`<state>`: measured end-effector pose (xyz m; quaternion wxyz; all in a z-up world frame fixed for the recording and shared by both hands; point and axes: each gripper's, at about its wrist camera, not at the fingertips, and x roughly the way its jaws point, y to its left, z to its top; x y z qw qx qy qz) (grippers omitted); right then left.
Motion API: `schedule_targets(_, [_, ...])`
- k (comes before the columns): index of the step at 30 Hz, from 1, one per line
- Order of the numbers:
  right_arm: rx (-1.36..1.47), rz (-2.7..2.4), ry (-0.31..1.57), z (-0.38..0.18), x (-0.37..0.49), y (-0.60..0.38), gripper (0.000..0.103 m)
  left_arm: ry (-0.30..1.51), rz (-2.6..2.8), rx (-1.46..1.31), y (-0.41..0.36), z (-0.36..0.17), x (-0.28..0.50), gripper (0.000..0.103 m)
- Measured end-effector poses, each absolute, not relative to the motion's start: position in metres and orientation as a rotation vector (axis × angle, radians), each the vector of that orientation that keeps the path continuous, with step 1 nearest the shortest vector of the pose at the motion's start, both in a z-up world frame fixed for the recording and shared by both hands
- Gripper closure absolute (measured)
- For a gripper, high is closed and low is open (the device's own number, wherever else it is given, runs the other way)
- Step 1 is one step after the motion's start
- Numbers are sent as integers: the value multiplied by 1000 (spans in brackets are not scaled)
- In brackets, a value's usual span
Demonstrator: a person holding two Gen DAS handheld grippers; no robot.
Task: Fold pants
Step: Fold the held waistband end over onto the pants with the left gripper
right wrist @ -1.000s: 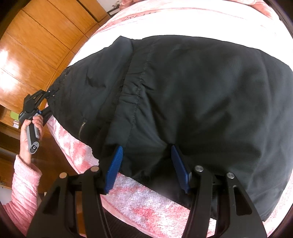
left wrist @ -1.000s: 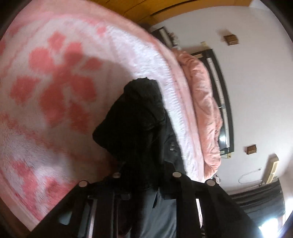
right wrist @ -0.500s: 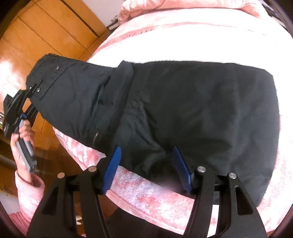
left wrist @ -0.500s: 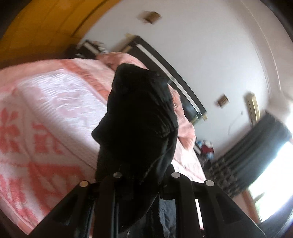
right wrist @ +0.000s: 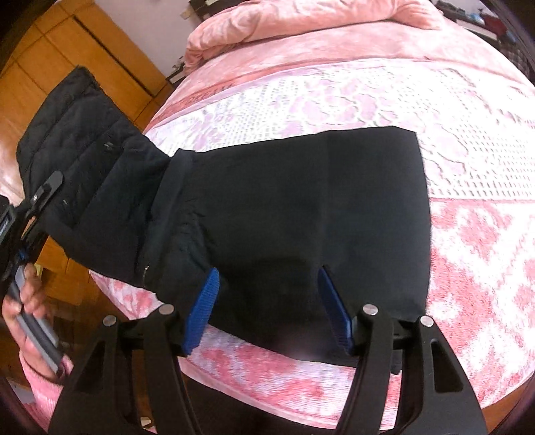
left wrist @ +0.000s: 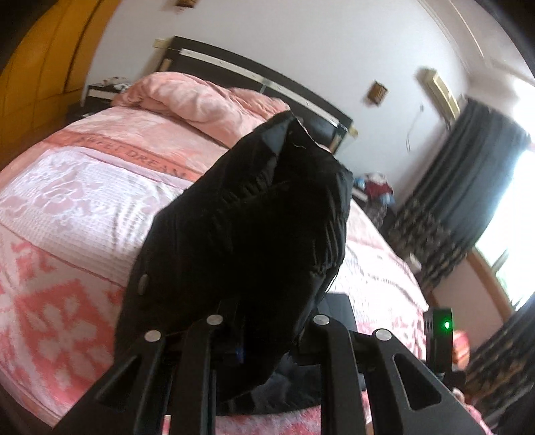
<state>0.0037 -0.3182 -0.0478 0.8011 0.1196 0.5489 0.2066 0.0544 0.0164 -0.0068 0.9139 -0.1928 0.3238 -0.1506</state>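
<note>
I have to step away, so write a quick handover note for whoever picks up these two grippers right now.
Left gripper: shut on the waist end of the black pants, lifted off the pink bedspread.
Right gripper: open, fingers straddling the near edge of the flat part, gripping nothing.
Done: the rest lies flat on the bed.
Left: probably carry the raised end across, lay it down, smooth the fold.

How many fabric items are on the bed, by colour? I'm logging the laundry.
Black: 1, the pants, one end lifted in the left gripper.
Pink: 2, the bedspread and the bunched blanket.
Total: 3
</note>
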Motion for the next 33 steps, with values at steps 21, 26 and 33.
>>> schedule_targets(21, [287,401,1236,-80,5,-333,39,866,-333,-132,-90,-79,58,82])
schedule_targets(26, [272,402,1237,-82,4,-328,36,885,-308,-91,-102,-91,61,78])
schedule_targets(33, [247,399,1238,-84,2,-308,34,914,-299,-99,-113,-93,58,46])
